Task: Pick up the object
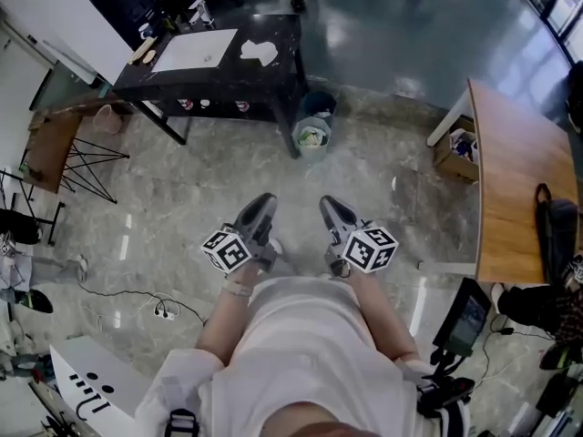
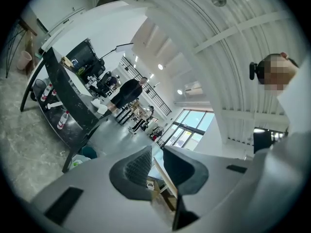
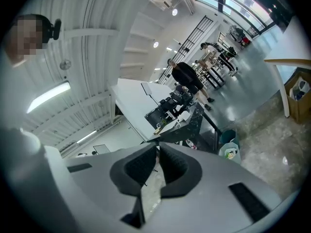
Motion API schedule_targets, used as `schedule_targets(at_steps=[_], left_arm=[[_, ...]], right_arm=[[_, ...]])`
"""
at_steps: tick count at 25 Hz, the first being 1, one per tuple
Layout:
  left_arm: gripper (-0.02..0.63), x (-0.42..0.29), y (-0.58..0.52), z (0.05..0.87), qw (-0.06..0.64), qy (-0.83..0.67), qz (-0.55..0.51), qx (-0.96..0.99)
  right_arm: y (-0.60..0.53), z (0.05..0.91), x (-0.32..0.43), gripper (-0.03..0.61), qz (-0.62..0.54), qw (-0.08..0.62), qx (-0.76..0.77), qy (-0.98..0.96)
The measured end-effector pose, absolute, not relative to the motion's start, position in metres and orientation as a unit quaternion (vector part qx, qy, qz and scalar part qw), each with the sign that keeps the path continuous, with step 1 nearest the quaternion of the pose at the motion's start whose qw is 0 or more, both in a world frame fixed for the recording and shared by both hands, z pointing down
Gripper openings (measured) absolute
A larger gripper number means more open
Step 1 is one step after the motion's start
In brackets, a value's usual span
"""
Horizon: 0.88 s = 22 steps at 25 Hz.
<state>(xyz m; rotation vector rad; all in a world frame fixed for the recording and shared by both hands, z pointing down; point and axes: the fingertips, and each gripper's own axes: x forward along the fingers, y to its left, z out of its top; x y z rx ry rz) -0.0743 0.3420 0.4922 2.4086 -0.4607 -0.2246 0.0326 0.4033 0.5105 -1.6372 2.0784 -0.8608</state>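
both grippers are held level in front of the person's pale shirt (image 1: 301,344), side by side and just apart. the left gripper (image 1: 262,201) is seen with its jaws parted by a narrow gap, nothing lying between them. the right gripper (image 1: 330,204) is seen with its jaws pressed together on nothing.

beneath and ahead of them an open stretch of marbled floor (image 1: 182,198) is left free. it is bounded at the left by a thin wire rack (image 1: 82,162) and at the right by the edge of a wooden table (image 1: 510,180). a cable with a power strip (image 1: 164,312) lies on the floor at the near left. a cardboard box (image 1: 455,153) is set by the wooden table's leg.

further on, a lined waste bin (image 1: 312,137) stands just beside the near right corner of a black table (image 1: 209,85). on that table a white sheet (image 1: 194,50) is laid flat, and the white object (image 1: 259,53) lies to its right, apart from the sheet and near the table's right edge, well apart from both grippers. beyond the table, darker floor (image 1: 392,25) opens out.
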Motion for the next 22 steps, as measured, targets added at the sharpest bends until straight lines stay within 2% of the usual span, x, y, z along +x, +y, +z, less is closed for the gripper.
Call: schedule_targets(at_steps=[9,22], left_arm=[[0.077,-0.055,0.281,0.506,0.348,-0.165,-0.073,0.92],[0.077,-0.039,0.088,0.52,0.378,-0.143,-0.072,0.912]], right_arm=[[0.347,0.524,0.054,0.02,-0.307,0.165,-0.601,0.719],[0.165,0.538,0.066,0.02,-0.331,0.141,-0.624,0.694]])
